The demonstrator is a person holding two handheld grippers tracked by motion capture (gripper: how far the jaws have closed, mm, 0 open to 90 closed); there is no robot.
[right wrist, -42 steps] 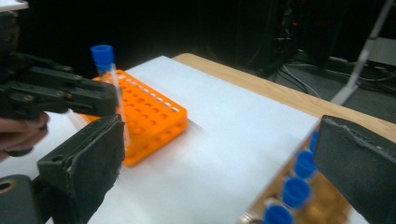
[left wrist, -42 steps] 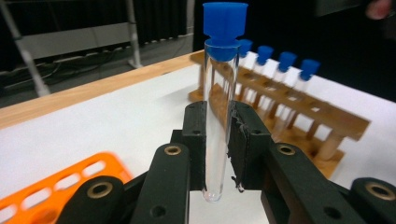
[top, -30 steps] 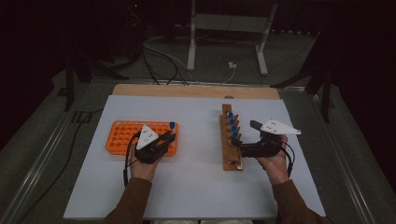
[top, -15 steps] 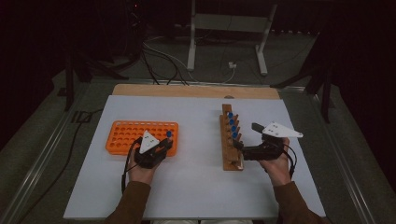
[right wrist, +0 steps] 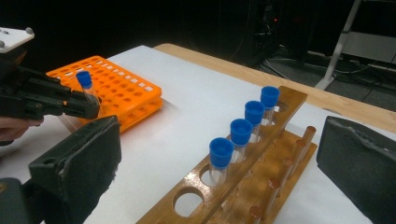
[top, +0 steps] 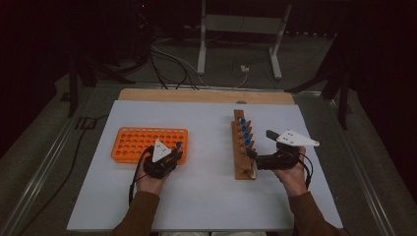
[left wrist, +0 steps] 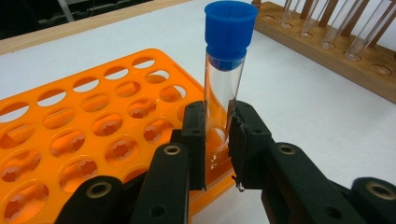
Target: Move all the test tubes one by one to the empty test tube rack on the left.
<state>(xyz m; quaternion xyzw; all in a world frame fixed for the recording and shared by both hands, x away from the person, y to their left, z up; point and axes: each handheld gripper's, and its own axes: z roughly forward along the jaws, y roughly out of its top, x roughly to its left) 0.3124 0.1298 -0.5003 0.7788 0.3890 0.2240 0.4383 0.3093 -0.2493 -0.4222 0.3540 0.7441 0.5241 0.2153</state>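
The left tongs [left wrist: 218,140], clamped on the blue-capped tube [left wrist: 225,79], have drawn nearer the person along the orange rack [left wrist: 88,130], tube upright over its corner hole for seating, while the right tongs [right wrist: 219,182] gape empty beside the wooden rack [right wrist: 243,186].

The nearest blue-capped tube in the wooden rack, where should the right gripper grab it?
Grip the blue cap of that tube, coming from above with the open right gripper. It stands upright in the wooden rack; neighbours crowd one side.

Left gripper [left wrist: 217,140] fingers clamped; right gripper [right wrist: 224,163] apparently wide open.
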